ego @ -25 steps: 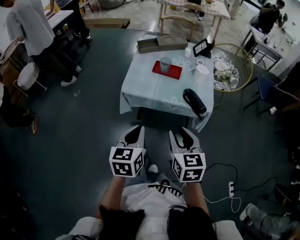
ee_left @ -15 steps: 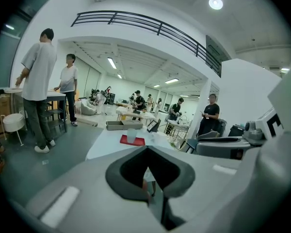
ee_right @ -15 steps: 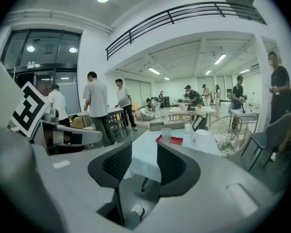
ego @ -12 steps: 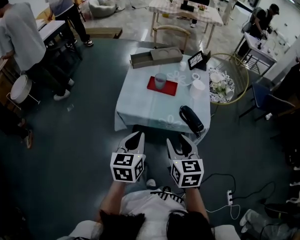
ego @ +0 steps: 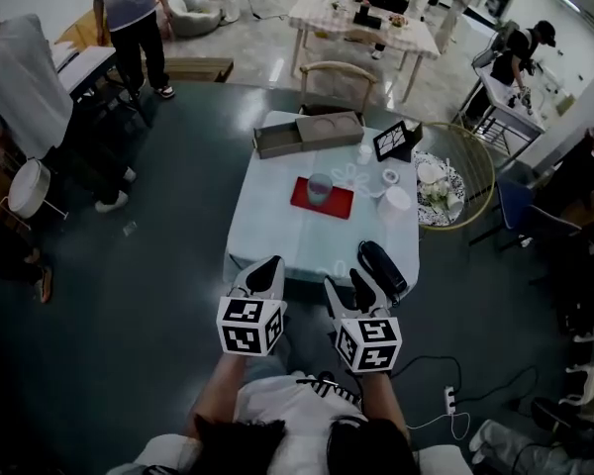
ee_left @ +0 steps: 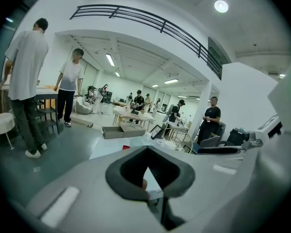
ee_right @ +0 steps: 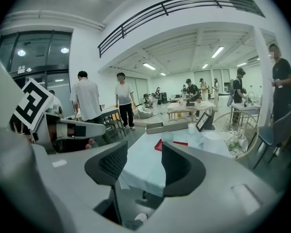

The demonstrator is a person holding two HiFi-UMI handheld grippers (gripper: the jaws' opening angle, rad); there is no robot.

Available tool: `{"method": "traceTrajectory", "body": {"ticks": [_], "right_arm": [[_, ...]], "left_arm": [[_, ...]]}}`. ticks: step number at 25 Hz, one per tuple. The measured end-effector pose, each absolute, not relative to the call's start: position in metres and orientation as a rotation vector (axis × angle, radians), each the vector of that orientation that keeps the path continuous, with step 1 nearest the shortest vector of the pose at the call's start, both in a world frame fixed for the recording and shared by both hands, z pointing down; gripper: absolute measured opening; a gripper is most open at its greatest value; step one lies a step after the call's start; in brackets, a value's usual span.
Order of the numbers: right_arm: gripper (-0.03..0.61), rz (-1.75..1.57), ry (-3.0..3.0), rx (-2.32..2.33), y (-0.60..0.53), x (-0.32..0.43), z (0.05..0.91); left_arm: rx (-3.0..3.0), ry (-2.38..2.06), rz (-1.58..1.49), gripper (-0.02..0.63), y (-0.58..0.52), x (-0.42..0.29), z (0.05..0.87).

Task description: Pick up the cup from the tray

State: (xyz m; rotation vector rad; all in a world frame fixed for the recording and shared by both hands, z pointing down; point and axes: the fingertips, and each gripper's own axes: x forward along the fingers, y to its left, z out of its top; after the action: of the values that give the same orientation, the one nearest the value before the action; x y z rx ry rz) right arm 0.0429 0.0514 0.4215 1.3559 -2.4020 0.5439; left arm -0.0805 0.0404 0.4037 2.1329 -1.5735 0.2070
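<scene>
In the head view a pale translucent cup [ego: 319,188] stands upright on a red tray [ego: 337,205] in the middle of a table with a light cloth [ego: 277,240]. Both grippers hang short of the table's near edge, well away from the cup. My left gripper [ego: 269,263] is shut and empty, its tips meeting [ee_left: 146,149]. My right gripper [ego: 346,279] is open with nothing between its pads [ee_right: 144,166]. Through the right gripper's jaws I see the cup [ee_right: 167,136] on the tray [ee_right: 159,146].
On the table are a grey flat box [ego: 307,132], a black framed screen [ego: 392,142], a white jug [ego: 396,202] and a black oblong object [ego: 381,265] at the near right corner. A round wire side table [ego: 453,171] stands to the right. People stand far left.
The table and cup have come closer and lower in the head view as I move toward them. Both grippers keep the same pose.
</scene>
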Motion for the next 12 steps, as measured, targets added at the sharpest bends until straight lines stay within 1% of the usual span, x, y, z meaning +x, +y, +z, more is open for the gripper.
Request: {"method": "traceTrajectory", "body": {"ticks": [3, 12], "right_arm": [[0.245, 0.568, -2.41, 1.374, 0.033, 0.034, 0.422], [0.253, 0.563, -2.383, 1.464, -0.015, 0.007, 0.414]], "left_arm": [[2.132, -1.56, 0.234, 0.0, 0.023, -0.09, 0.408], [2.172, -1.472, 0.263, 0.0, -0.029, -0.113, 0.407]]}}
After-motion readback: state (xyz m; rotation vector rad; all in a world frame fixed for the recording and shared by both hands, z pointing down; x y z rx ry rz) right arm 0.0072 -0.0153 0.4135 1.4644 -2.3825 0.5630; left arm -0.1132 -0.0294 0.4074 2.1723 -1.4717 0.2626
